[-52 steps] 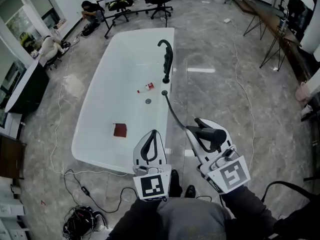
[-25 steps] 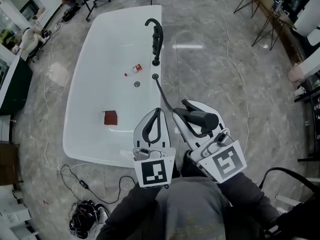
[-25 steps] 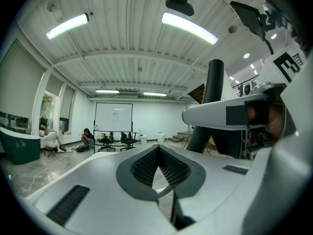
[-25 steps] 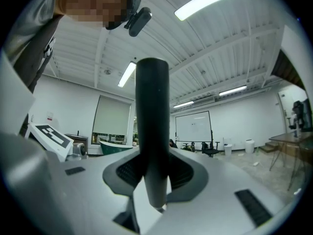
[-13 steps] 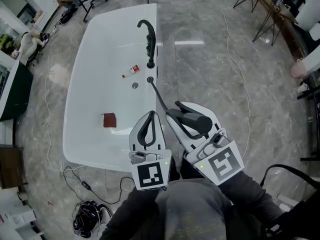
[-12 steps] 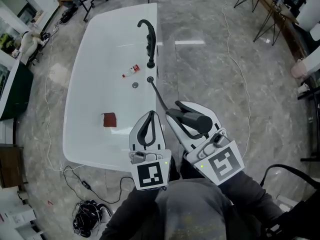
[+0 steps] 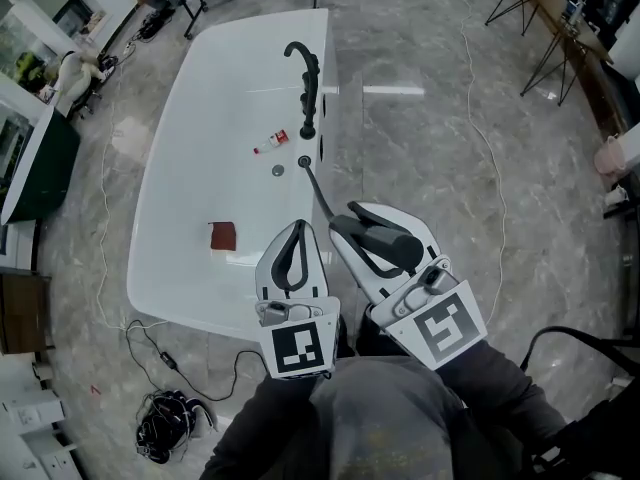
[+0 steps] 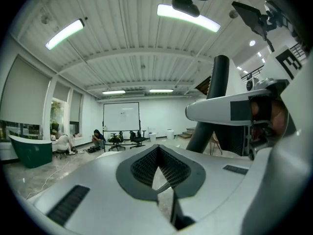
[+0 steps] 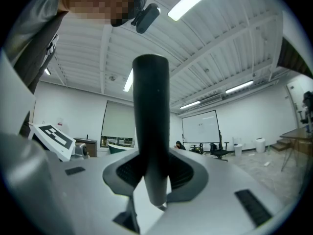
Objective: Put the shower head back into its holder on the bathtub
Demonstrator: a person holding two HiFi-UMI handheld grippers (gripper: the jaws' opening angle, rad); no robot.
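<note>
The white bathtub lies ahead, with a black faucet on its right rim. A black hose runs from a fitting on the rim to the black shower head. My right gripper is shut on the shower head, which stands upright between its jaws in the right gripper view. My left gripper is beside it over the tub's near rim, shut and holding nothing; its tips meet in the left gripper view.
In the tub lie a small red-and-white bottle, a dark red cloth and the drain. Cables trail on the floor near the tub's near end. Office chairs and people are beyond the tub's far end; tables stand at the right.
The tub has come nearer in the head view as both grippers moved toward it. The shower head stays held in the right gripper; the left stays shut.
</note>
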